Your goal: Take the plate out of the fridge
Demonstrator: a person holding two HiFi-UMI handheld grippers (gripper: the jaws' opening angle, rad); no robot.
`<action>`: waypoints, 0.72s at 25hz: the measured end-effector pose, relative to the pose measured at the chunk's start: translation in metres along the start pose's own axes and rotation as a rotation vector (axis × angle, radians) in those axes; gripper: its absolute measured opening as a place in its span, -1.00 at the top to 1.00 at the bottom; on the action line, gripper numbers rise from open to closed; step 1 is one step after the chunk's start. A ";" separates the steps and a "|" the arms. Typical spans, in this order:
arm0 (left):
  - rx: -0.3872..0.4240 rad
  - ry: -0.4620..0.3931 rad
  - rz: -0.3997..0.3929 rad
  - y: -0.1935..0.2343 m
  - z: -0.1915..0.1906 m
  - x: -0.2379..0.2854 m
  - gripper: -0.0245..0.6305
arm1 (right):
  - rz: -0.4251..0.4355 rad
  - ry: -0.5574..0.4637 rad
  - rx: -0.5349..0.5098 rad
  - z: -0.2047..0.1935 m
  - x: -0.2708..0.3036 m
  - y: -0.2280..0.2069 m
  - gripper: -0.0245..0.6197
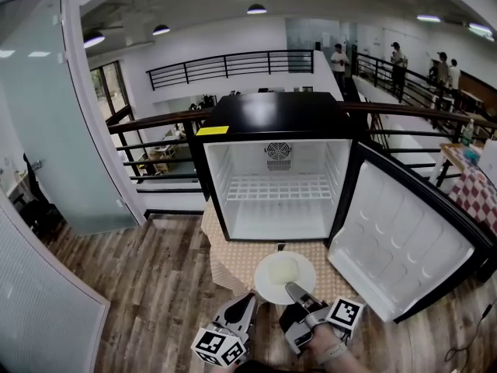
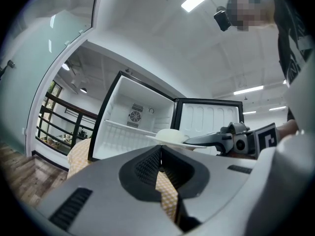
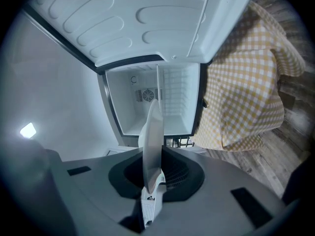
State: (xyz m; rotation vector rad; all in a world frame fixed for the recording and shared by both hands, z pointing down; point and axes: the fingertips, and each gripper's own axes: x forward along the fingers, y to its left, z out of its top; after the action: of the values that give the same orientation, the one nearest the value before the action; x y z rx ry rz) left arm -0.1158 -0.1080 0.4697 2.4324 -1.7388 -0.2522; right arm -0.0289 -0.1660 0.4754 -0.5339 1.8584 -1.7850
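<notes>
A white plate (image 1: 284, 277) with a pale round lump of food on it hangs in front of the small fridge (image 1: 273, 169), outside the cabinet and above the checked cloth. My right gripper (image 1: 296, 292) is shut on the plate's near rim; in the right gripper view the plate (image 3: 152, 136) stands edge-on between the jaws. My left gripper (image 1: 247, 308) is low at the left of the plate, its jaws closed together with nothing in them. In the left gripper view the plate (image 2: 170, 136) and the right gripper (image 2: 216, 140) show beyond my jaws. The fridge stands empty, its door (image 1: 404, 243) swung wide to the right.
The fridge sits on a low stand draped in a yellow checked cloth (image 1: 229, 259) on a wood floor. A black railing (image 1: 155, 142) runs behind. A glass partition (image 1: 46, 115) stands at the left. Several people (image 1: 397, 62) stand far back on the right.
</notes>
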 end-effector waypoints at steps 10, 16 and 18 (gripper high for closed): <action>-0.010 0.019 -0.011 0.014 0.002 -0.018 0.90 | -0.012 -0.028 0.015 -0.016 0.003 -0.006 0.76; -0.018 0.026 -0.015 0.023 0.006 -0.032 0.90 | -0.015 -0.048 0.024 -0.029 0.001 -0.008 0.76; -0.018 0.026 -0.021 0.023 0.008 -0.036 0.90 | -0.015 -0.057 0.031 -0.034 0.000 -0.008 0.76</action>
State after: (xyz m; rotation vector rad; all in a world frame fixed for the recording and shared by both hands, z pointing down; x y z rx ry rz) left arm -0.1506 -0.0819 0.4684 2.4315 -1.6938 -0.2367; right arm -0.0500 -0.1389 0.4835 -0.5817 1.7901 -1.7869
